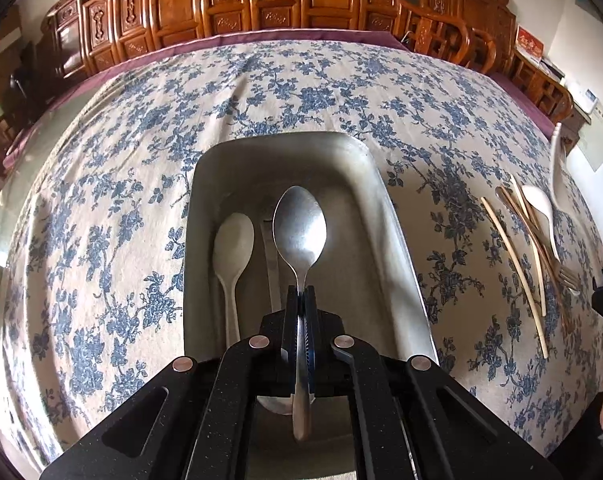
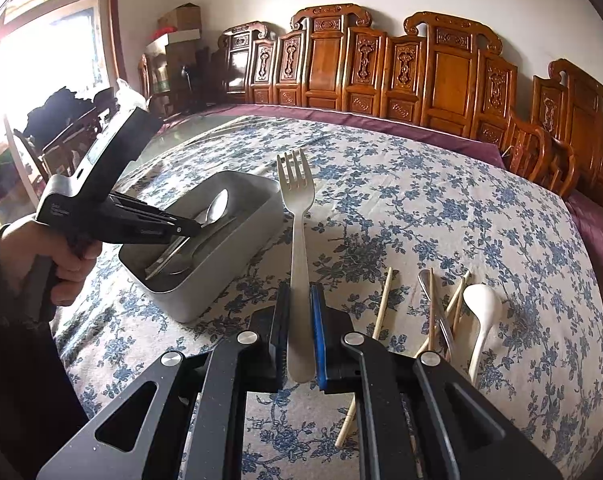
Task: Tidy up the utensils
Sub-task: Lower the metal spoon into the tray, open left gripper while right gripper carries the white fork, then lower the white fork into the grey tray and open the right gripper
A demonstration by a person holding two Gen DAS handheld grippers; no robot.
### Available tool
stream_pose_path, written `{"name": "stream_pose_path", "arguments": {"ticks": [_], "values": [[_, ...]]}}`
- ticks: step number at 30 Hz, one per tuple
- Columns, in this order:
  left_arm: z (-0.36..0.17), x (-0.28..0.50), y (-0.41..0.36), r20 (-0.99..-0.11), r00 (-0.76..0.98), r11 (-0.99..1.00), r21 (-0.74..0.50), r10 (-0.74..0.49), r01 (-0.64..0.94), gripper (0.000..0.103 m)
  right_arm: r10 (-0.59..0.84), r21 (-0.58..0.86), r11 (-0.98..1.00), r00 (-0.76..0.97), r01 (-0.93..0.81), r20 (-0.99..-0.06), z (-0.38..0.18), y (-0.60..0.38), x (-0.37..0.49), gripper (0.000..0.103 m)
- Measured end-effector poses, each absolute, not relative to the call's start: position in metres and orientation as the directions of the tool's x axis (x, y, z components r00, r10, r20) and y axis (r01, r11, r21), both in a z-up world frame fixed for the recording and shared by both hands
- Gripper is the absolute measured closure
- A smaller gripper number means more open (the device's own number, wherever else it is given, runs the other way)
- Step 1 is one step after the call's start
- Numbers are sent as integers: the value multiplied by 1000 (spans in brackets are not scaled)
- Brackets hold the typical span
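Observation:
My left gripper [image 1: 300,294] is shut on the handle of a metal spoon [image 1: 299,228], which hangs over the grey tray [image 1: 285,138]. A white spoon [image 1: 233,244] and a metal utensil handle [image 1: 271,264] lie in the tray. In the right wrist view, my right gripper [image 2: 300,290] is shut on the handle of a pale fork [image 2: 295,188], tines pointing away, above the cloth. That view also shows the left gripper [image 2: 195,227] reaching into the tray [image 2: 221,280].
Several wooden chopsticks [image 2: 383,300], a white spoon [image 2: 481,308] and a metal utensil [image 2: 427,284] lie loose on the floral tablecloth [image 2: 421,208] right of the tray. A person's hand [image 2: 61,256] holds the left gripper. Carved wooden chairs [image 2: 453,68] line the far edge.

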State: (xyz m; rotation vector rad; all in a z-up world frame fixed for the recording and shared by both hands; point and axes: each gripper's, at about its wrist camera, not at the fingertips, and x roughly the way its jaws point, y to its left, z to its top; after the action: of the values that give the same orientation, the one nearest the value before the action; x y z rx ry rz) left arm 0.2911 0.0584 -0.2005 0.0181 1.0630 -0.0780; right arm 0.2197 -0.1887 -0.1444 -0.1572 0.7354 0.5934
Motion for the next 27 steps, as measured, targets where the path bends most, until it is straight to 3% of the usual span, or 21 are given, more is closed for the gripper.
{"name": "stream_pose_path", "arguments": {"ticks": [14, 16, 18, 27], "values": [[-176, 281, 84, -836, 547, 999, -36, -48, 34, 99, 465, 47, 800, 567, -599, -680, -140, -141, 221, 90], [-172, 279, 90, -829, 558, 999, -36, -42, 21, 93, 468, 52, 798, 562, -601, -682, -140, -133, 223, 90], [-167, 278, 95, -819, 573, 999, -32, -29, 6, 77, 471, 59, 796, 556, -602, -685, -141, -122, 226, 90], [-153, 276, 120, -788, 616, 998, -44, -2, -52, 54, 474, 94, 798, 524, -596, -708, -155, -79, 240, 90]]}}
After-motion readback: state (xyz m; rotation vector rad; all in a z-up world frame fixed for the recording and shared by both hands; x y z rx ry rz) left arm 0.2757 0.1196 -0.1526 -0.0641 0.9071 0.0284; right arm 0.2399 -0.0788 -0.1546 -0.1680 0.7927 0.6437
